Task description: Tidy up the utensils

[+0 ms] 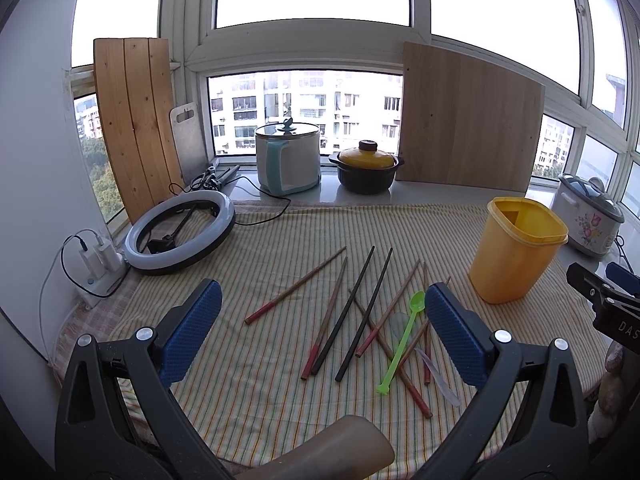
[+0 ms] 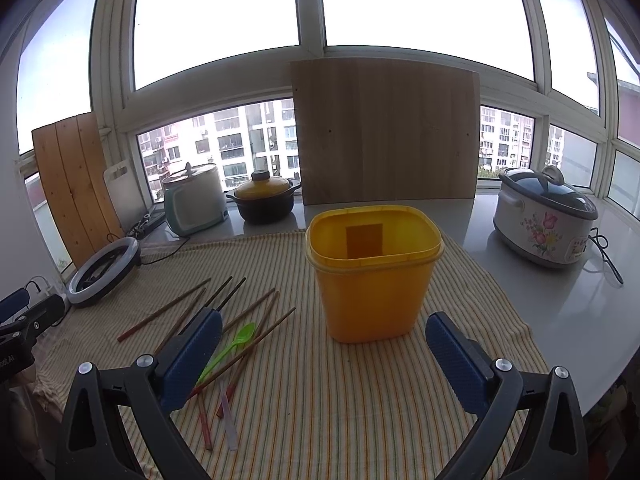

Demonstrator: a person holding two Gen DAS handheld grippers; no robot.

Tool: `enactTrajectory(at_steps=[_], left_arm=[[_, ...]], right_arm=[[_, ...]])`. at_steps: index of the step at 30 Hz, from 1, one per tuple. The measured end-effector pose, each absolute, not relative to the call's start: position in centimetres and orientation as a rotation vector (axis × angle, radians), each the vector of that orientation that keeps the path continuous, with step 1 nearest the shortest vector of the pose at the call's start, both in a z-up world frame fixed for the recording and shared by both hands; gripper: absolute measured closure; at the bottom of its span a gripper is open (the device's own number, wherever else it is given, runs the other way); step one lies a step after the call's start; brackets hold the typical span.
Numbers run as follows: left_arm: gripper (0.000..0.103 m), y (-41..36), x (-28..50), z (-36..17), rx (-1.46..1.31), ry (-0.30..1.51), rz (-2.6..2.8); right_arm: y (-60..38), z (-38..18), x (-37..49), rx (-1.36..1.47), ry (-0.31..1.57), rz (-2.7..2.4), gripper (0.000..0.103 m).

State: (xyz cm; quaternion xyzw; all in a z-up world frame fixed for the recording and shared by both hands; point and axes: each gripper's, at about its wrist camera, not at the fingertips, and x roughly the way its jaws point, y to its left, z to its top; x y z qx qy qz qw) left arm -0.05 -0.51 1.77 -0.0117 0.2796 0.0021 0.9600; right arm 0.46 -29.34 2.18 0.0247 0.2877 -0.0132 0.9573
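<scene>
You're just starting: chopsticks (image 1: 352, 312) and spoon (image 1: 402, 344) lying mid-cloth (image 1: 260, 380), bin (image 2: 374, 276) sitting empty. Left gripper (image 1: 322, 332) and right gripper (image 2: 324, 360) both hanging apart, gripping nothing.

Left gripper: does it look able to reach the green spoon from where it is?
Probably yes. The left gripper is open, and the green spoon lies on top of the chopsticks just ahead of its jaws, with nothing over it.

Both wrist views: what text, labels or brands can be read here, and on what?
"DAS": white letters on the black body of the right gripper, cut off at the left view's edge.
Sticker on the floral cooker: too small to read.
Letters on the left gripper, at the right view's edge: blurred, unreadable.
Nothing else legible.
</scene>
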Motion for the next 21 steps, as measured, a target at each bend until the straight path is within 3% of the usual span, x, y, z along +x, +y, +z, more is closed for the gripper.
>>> enactTrajectory(at_steps=[21], left_arm=[[0.0, -0.56, -0.11, 1.75, -0.025, 0.565, 0.005]], right_arm=[[-29.26, 1.92, 0.53, 0.048, 0.587, -0.027, 0.0]])
